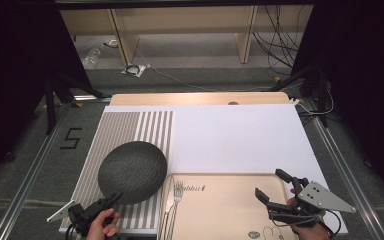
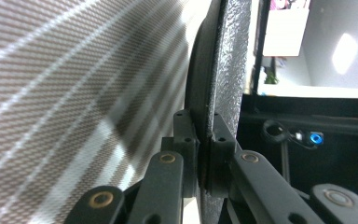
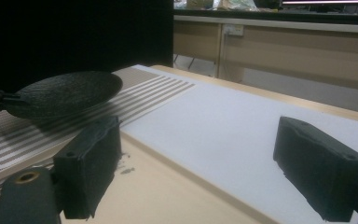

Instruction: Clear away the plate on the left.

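The left gripper (image 1: 114,199) is clamped on the rim of a round, dark plate (image 1: 132,171) with a rough, pebbled surface; its jaws pinch the thin edge, and the plate reaches away from them, held above a woven striped mat (image 1: 130,127). The right gripper (image 1: 275,187) stands wide open with nothing between its jaws, over a smooth beige tray (image 1: 220,210). A metal fork (image 1: 176,197) lies at the tray's left edge, its handle hard to make out.
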{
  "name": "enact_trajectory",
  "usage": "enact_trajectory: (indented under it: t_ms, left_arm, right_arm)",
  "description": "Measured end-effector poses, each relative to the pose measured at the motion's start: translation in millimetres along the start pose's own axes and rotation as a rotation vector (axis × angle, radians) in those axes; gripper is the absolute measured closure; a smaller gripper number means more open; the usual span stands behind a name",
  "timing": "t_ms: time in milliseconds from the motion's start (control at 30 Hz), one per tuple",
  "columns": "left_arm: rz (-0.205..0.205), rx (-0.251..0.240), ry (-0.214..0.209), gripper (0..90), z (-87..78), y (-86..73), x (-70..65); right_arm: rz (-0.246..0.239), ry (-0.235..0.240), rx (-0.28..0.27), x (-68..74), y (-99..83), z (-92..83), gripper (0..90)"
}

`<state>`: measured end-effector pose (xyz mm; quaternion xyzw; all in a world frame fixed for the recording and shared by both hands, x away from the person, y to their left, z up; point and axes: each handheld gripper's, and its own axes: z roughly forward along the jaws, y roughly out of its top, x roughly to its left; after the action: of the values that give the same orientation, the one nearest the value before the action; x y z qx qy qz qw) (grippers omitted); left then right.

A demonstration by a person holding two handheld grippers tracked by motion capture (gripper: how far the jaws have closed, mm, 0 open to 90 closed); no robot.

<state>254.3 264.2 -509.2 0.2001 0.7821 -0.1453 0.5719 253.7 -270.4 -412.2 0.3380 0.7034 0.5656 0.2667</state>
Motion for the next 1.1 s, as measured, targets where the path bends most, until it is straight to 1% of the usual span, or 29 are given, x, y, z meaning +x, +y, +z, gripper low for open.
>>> enact_trajectory:
  t_ms: [100, 200, 333, 400, 500, 633, 900, 1033, 1100]
  left_arm:
    - [0.027, 0.027, -0.005, 85.1, 1.4, -0.1, -3.4]
    - [0.033, 0.05, -0.023, 85.1, 3.4, -2.3, -6.1]
    - [0.064, 0.083, -0.033, 85.1, 6.3, -6.1, -10.7]
    - [0.071, 0.098, -0.038, 85.1, 7.2, -7.7, -12.1]
    - [0.065, 0.122, -0.053, 85.1, 8.7, -10.6, -13.5]
    - [0.079, 0.148, -0.066, 85.1, 9.7, -13.7, -16.6]
    - [0.112, 0.2, -0.076, 85.1, 13.5, -23.2, -22.2]
    - [0.138, 0.237, -0.071, 85.1, 16.2, -28.8, -24.6]
    - [0.144, 0.254, -0.071, 85.1, 17.8, -31.7, -25.6]
  right_arm:
    - [0.0, 0.0, 0.0, 0.1, 0.0, 0.0, 15.9]
    - [0.001, 0.0, 0.0, 0.1, 0.1, -0.2, 16.0]
    - [0.004, -0.003, -0.001, -0.3, 0.0, -0.1, 15.9]
    - [0.005, -0.004, 0.0, -0.6, -0.1, 0.2, 15.9]
    - [0.006, -0.004, 0.0, -0.5, 0.1, -0.2, 16.0]
    - [0.002, -0.005, -0.001, -0.5, 0.2, -0.5, 15.9]
    - [0.006, -0.005, -0.006, -0.7, 0.1, -0.3, 15.9]
    - [0.005, -0.006, -0.003, -0.7, 0.2, -0.5, 15.9]
    - [0.007, -0.006, -0.006, -0.7, 0.1, -0.3, 15.9]
